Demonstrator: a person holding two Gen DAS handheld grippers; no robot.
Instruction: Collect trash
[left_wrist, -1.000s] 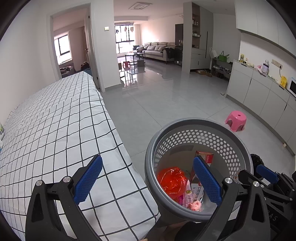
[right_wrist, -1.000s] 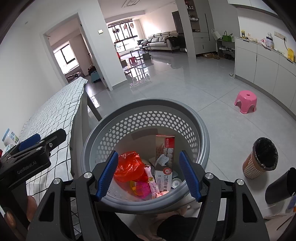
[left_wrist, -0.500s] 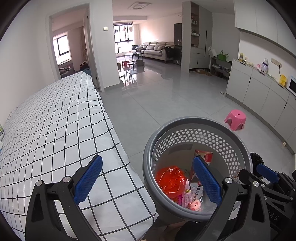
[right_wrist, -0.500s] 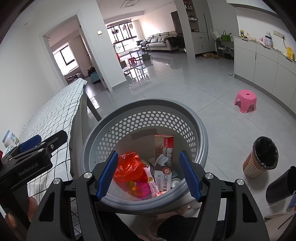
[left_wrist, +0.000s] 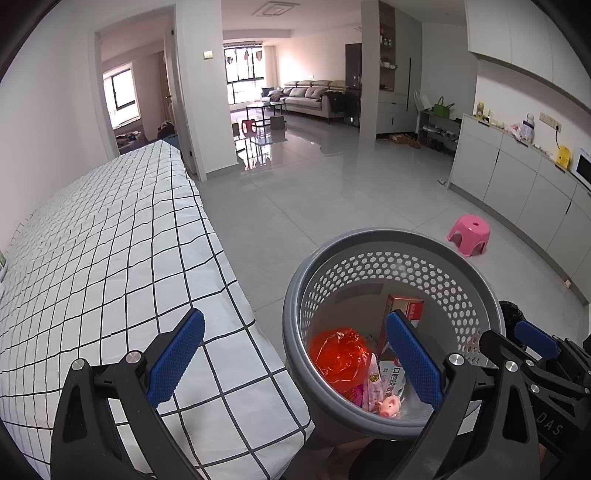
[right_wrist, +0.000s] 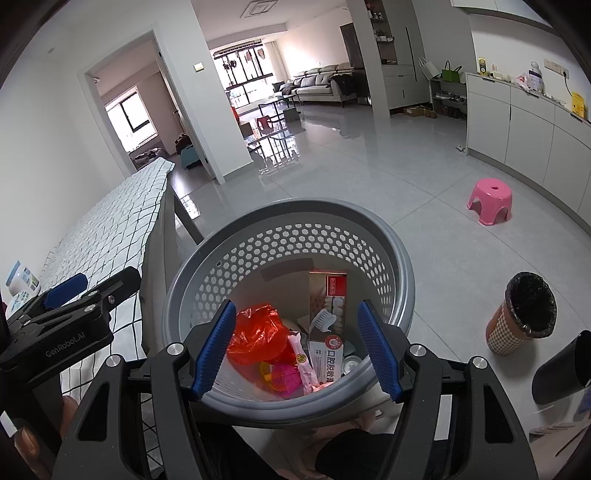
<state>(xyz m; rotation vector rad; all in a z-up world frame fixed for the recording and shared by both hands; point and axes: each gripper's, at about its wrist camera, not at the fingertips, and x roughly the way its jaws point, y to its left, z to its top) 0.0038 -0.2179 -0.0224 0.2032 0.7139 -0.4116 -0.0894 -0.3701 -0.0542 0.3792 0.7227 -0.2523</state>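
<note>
Two grippers, both with jaws apart, nothing between pads. Left gripper (left_wrist: 291, 363) lower centre of left view, over bed edge (left_wrist: 110, 258) and grey basket (left_wrist: 295, 295). Right gripper (right_wrist: 297, 345) above basket. Inside basket: red bag (right_wrist: 258, 332), toothpaste box (right_wrist: 327, 317), pink wrapper (right_wrist: 304, 363).

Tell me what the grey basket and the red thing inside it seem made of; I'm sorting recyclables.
The grey basket looks like moulded plastic, matte, with a smooth rim and regular hexagonal holes in its wall. The red bag looks like thin plastic film: crinkled, glossy and slightly translucent, though foil-like wrap cannot be ruled out.
</note>
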